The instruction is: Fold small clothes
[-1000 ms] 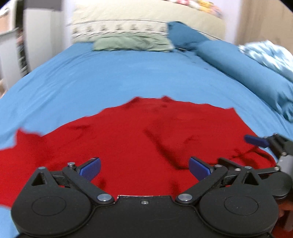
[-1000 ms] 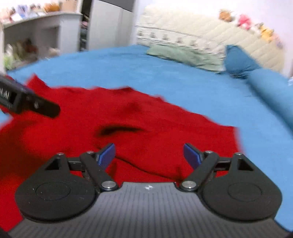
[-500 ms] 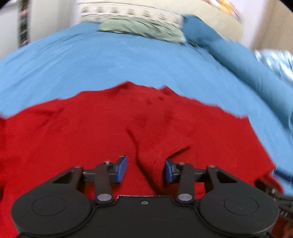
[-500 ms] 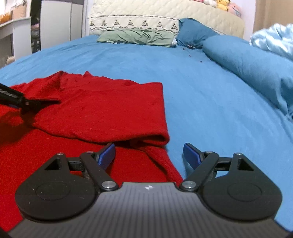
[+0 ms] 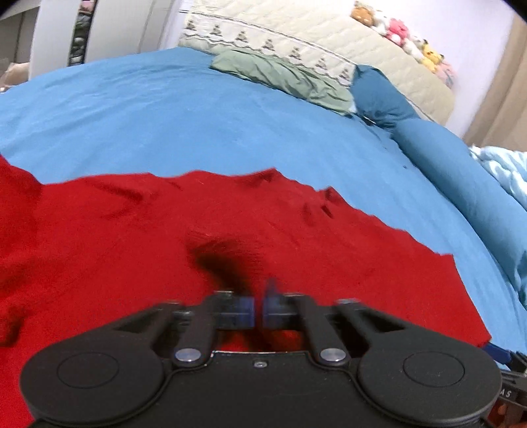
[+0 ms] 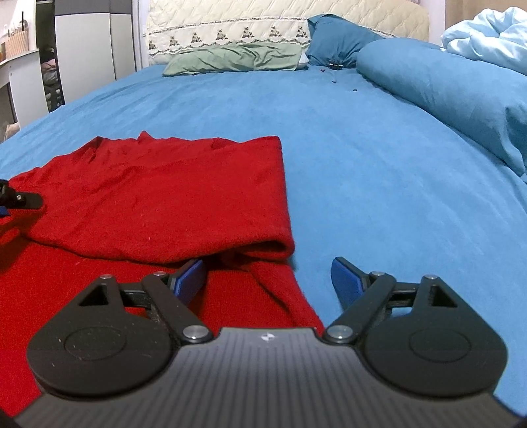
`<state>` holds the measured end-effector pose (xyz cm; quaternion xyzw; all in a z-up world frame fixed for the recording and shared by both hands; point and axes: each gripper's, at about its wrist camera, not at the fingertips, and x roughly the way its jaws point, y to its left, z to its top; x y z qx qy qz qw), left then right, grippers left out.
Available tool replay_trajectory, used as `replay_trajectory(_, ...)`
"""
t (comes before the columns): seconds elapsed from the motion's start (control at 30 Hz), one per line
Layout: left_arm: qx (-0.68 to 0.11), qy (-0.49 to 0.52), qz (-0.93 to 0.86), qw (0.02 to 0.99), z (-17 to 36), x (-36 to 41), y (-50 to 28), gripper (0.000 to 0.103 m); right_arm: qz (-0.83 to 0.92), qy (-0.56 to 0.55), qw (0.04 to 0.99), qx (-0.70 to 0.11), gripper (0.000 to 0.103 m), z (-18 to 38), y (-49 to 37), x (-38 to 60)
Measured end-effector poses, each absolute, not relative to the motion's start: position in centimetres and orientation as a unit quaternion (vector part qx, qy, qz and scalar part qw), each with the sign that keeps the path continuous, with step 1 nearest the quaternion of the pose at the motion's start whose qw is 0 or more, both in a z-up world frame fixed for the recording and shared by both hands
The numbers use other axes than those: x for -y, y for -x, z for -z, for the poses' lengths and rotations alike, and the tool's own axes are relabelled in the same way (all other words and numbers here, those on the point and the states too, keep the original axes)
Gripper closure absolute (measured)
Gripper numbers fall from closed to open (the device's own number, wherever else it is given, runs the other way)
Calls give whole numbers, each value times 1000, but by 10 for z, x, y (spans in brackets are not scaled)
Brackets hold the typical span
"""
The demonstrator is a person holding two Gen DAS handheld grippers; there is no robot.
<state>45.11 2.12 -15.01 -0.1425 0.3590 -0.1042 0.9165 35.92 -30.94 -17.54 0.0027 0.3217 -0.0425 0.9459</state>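
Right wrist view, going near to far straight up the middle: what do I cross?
right gripper → red garment → blue bedsheet → green pillow → cream quilted headboard

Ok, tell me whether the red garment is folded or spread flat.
Partly folded: in the right wrist view the red garment has one layer doubled over, its rolled fold edge above the lower layer.

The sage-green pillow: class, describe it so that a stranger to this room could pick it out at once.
Start at the quilted cream headboard at the far end of the bed with the bright blue sheet. At its foot lies the flat, crumpled sage-green pillow. The dark teal pillow to its right is plumper, and no other bedding is green.
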Motion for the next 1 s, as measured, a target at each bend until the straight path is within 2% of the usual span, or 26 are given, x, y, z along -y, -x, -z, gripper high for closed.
replay_trajectory(0.2, -273, 115, 44, 954, 110, -58, -430, 99, 42, 21, 945, -324, 4, 175, -375, 303)
replay_trajectory(0.57, -305, 109, 32, 945, 134, -100, -416, 96, 81, 34, 936, -340, 5, 174, -377, 323)
replay_trajectory(0.67, -328, 96, 27, 940, 141, -107, -408, 87, 84, 24, 934, -346, 5, 173, -374, 334)
replay_trajectory(0.77, -336, 59, 10, 940, 138, -114, -389, 86, 73, 35, 932, -354, 5, 167, -367, 338)
replay_trajectory(0.8, -335, 44, 6, 941, 135, -116, -381, 83, 68, 45, 931, -356, 5, 164, -363, 336)
replay_trajectory(0.87, -325, 16, -9, 945, 125, -119, -364, 56, 49, 53, 934, -349, 5, 154, -351, 330)
replay_trajectory(0.93, -302, 15, 4, 953, 114, -121, -354, 49, 9, 44, 946, -320, 5, 141, -337, 319)
replay_trajectory(1.0, -299, 21, 29, 953, 105, -115, -358, 49, -26, 25, 954, -299, 4, 132, -336, 304)
